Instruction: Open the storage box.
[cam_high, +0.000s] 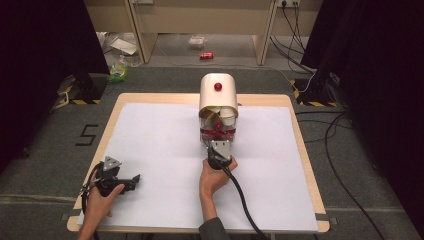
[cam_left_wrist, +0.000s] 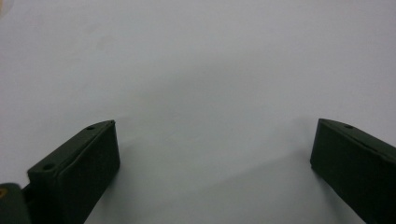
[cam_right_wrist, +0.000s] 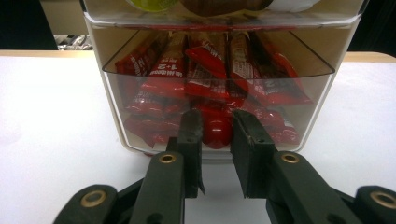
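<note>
A: Item one, left side of the table (cam_high: 150, 100): left gripper (cam_left_wrist: 212, 172), held in the person's left hand (cam_high: 100, 202) at the near left corner of the white sheet (cam_high: 160, 145). State?

B: Jaws wide apart, nothing between them; the left gripper view has bare white sheet under both black jaws

A: Item two, centre: cream storage box (cam_high: 218, 92) with a rounded top and a red knob (cam_high: 218, 86) on it, standing toward the far edge, middle of the table. Contents?

B: Upper tier, cups (cam_high: 227, 114), partly seen. Lower tier, a clear-fronted drawer (cam_right_wrist: 308, 102) packed with red sachets (cam_right_wrist: 163, 84). A red drawer knob (cam_right_wrist: 217, 130) sits low on its front, centred

A: Item three, right gripper (cam_right_wrist: 217, 154), in the right hand (cam_high: 216, 177), just near of the box?

B: Pointed at the drawer front, jaws drawn close, one each side of the red drawer knob. A thin gap seems to show on both sides; whether the pads press on it cannot be told

A: Item four, far floor beyond the table?

B: A red can (cam_high: 206, 55) and a green bag (cam_high: 119, 71) to the left of it, well apart from the table
</note>
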